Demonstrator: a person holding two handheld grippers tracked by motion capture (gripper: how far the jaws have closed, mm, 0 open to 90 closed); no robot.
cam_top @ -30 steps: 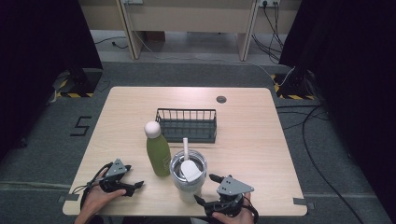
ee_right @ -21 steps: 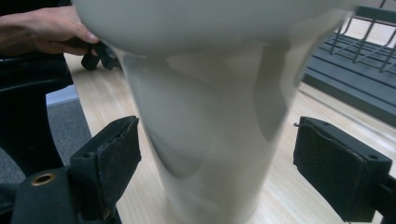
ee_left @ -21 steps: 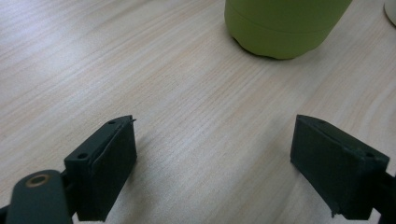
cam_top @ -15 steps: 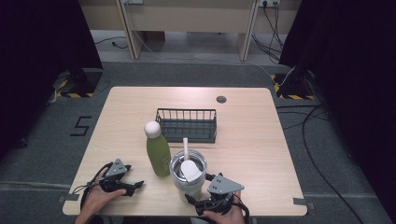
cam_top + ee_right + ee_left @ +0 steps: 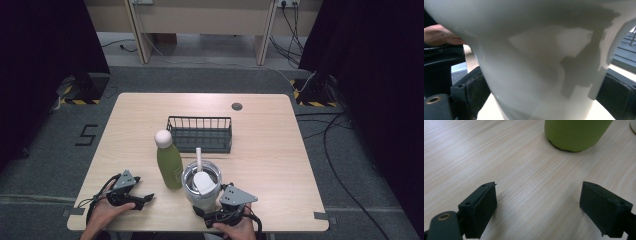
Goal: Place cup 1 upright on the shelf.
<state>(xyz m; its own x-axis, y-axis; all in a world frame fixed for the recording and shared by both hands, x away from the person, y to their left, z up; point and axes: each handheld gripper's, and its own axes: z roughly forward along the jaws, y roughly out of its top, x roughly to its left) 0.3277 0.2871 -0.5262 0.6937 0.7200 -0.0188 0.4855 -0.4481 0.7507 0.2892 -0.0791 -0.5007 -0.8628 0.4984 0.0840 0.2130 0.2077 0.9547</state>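
Observation:
A white tumbler (image 5: 201,182) with a clear lid and a straw stands near the table's front edge. A green bottle (image 5: 169,162) with a white cap is upright just left of it. My right gripper (image 5: 201,214) lies low at the tumbler's foot. Its jaws have just been opening and stand either side of the tumbler (image 5: 531,62). One pad (image 5: 474,92) sits beside the wall, and I see no firm press. My left gripper (image 5: 145,200) rests open on the wood, aimed at the bottle (image 5: 576,132), with nothing between its jaws (image 5: 539,202).
A dark wire basket (image 5: 200,132) stands behind the bottle and tumbler at mid-table. A small dark round cap (image 5: 237,106) is set in the tabletop (image 5: 270,150) near the far edge. A hand (image 5: 439,32) holding the other gripper is visible past the tumbler.
My right gripper has slid left and slightly down, up against the tumbler's base, and its jaws have spread around it. The left gripper, bottle and basket have stayed put.

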